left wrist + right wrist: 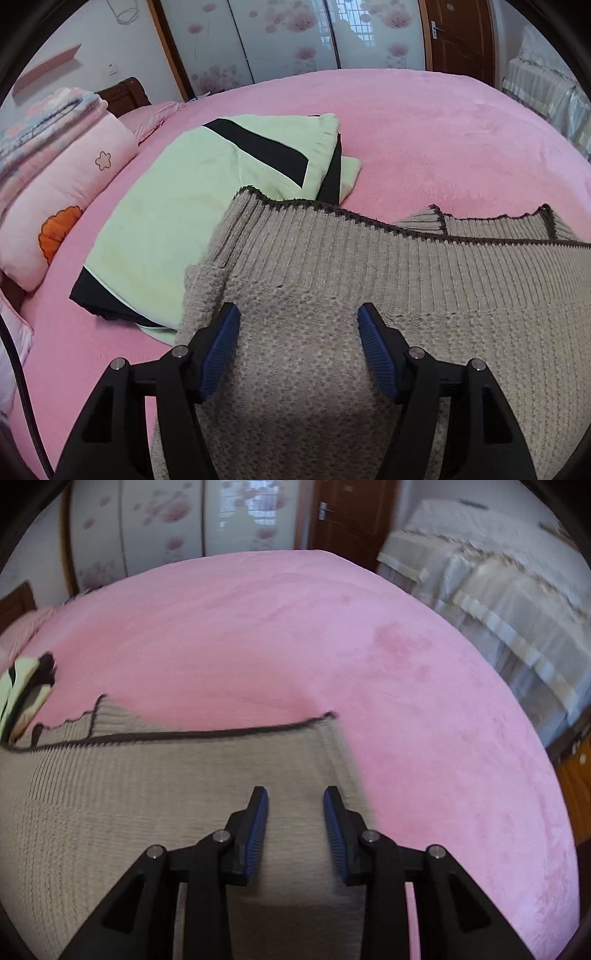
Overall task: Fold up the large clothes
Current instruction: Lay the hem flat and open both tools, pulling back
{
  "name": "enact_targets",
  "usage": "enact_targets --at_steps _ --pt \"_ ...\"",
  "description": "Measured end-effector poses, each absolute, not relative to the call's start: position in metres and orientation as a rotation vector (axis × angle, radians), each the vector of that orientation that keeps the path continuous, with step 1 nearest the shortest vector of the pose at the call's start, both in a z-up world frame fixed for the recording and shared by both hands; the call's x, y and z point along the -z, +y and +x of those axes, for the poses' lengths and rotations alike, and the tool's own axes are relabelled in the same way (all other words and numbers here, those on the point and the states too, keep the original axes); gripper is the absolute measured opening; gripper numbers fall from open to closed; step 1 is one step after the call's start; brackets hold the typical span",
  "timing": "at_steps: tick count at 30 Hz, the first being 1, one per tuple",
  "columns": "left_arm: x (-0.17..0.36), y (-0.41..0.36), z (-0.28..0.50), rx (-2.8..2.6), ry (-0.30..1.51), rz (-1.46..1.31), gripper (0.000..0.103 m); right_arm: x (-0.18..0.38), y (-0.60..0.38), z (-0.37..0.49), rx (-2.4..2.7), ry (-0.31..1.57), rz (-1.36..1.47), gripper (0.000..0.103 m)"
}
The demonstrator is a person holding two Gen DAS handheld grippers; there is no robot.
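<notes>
At frame left, left view only: folded green garment point(173, 206), pink pillow point(62, 206). Left gripper point(298, 319), right gripper point(295, 797) both released over beige sweater point(388, 295).

Beige ribbed sweater point(369, 266), brown trim; pale green garment point(192, 192), black stripes; pink bedspread point(443, 122).

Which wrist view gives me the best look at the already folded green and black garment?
The left wrist view. The folded green and black garment lies there nearly whole on the pink bed cover, just beyond the beige knit sweater. The right wrist view catches only a blurred sliver at its left edge.
</notes>
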State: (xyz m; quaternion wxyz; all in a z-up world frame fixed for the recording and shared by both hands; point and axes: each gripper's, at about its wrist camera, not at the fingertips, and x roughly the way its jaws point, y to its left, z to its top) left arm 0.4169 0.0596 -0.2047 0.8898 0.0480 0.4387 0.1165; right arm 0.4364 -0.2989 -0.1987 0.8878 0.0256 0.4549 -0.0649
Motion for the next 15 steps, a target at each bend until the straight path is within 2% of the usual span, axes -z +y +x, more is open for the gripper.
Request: enact_targets --at_steps 5,8,15 --pt "0.203 0.058 0.417 -0.231 0.921 0.097 0.066 0.195 -0.277 0.435 0.154 0.958 -0.052 0.031" --pt "0.197 0.058 0.414 -0.199 0.969 0.071 0.066 0.187 -0.269 0.430 0.129 0.972 -0.013 0.031" --pt "0.148 0.049 0.384 -0.117 0.983 0.033 0.066 0.135 -0.263 0.401 0.058 0.954 0.072 0.031"
